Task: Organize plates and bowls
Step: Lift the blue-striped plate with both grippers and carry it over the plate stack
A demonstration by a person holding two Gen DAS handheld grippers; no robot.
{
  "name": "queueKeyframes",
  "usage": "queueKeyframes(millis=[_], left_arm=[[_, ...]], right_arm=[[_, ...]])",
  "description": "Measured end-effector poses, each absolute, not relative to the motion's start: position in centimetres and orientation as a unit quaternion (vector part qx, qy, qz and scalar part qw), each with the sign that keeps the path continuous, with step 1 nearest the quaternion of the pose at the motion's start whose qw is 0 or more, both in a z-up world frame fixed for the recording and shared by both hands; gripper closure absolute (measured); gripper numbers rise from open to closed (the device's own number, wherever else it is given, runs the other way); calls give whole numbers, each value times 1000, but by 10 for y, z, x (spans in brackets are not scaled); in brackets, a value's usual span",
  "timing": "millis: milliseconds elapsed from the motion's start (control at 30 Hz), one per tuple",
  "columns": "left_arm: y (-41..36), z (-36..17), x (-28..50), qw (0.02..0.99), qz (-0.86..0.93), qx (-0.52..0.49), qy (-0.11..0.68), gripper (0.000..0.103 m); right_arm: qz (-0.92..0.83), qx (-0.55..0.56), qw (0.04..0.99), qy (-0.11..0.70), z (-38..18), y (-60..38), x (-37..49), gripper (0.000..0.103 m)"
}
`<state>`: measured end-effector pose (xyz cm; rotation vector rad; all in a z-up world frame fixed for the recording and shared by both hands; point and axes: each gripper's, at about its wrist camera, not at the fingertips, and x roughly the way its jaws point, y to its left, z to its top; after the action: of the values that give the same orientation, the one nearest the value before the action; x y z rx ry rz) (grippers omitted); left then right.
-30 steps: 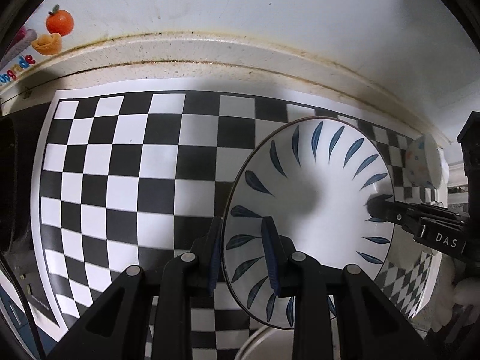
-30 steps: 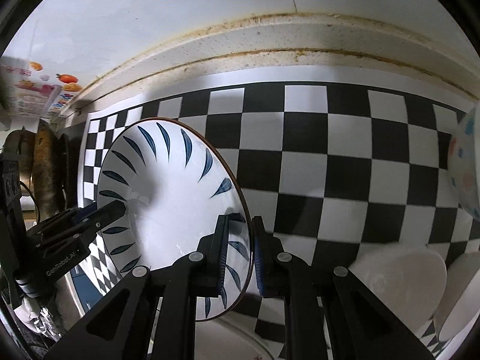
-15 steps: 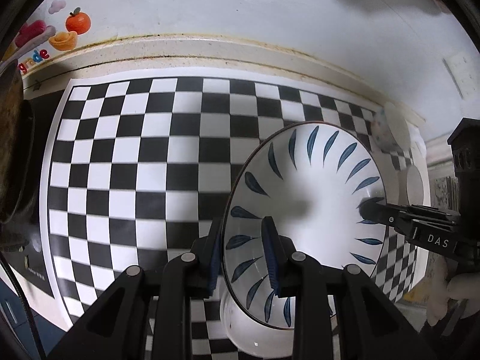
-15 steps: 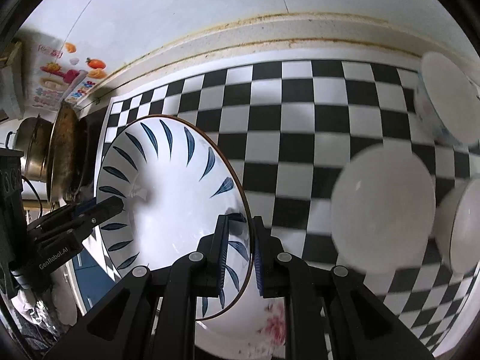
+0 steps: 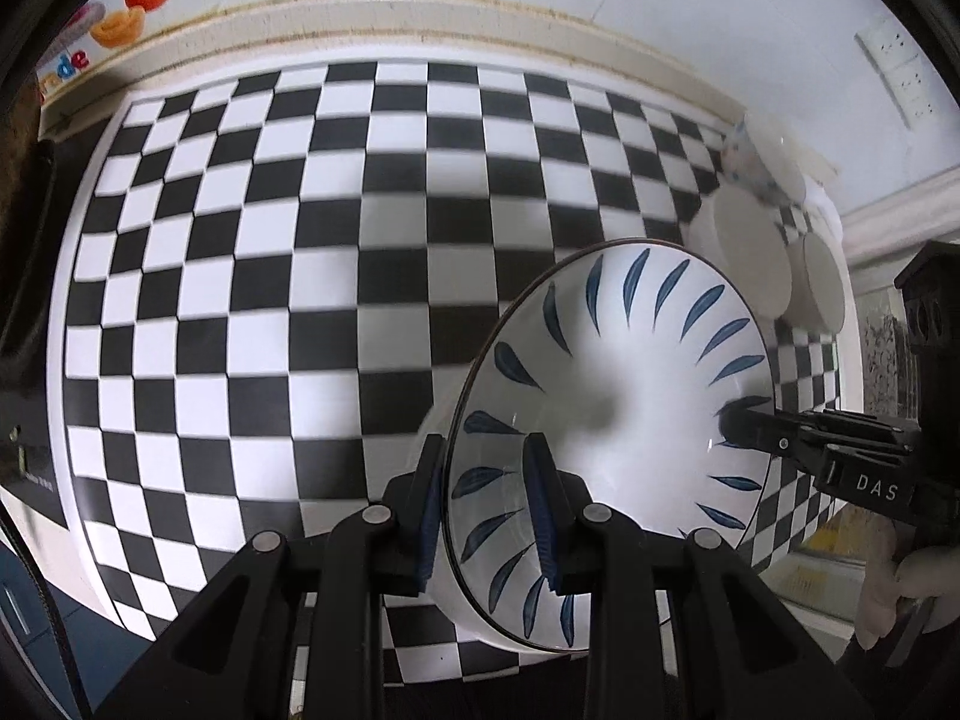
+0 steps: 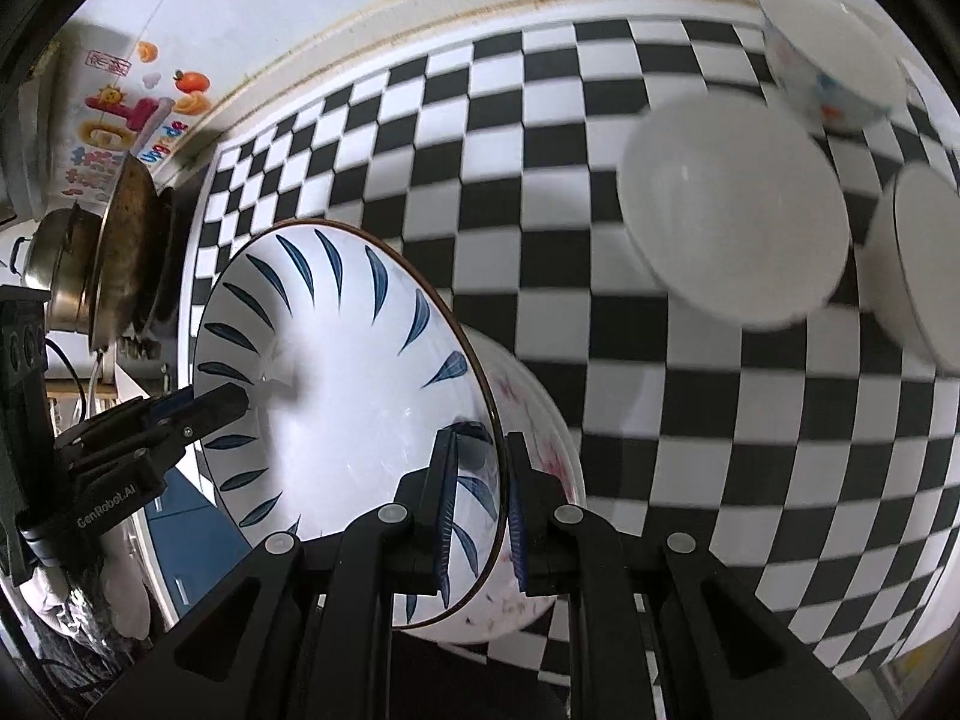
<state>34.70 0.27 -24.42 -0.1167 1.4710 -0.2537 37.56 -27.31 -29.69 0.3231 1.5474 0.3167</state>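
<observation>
A white plate with blue leaf marks is held above the checkered mat by both grippers. My left gripper is shut on its near rim. My right gripper is shut on the opposite rim of the same plate. Each gripper shows in the other's view, the right one and the left one. Under the plate sits a white bowl with red flower marks.
Two plain white bowls and a small patterned bowl stand at the mat's right end. A metal pot and pan stand left of the mat. A wall runs along the back.
Both grippers have risen and pulled back with the plate. The right-hand bowls and the bowl under the plate have come into view.
</observation>
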Motion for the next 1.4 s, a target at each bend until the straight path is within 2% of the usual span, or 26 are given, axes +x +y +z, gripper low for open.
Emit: queueKeyframes(millis=[433, 1400], left_arm=[[-2, -274, 327, 710, -110, -36, 694, 79], [-11, -303, 326, 690, -106, -28, 715, 79]], right_arm=[[138, 155, 662, 720, -337, -273, 334, 86], [127, 153, 651, 733, -354, -273, 340, 86]])
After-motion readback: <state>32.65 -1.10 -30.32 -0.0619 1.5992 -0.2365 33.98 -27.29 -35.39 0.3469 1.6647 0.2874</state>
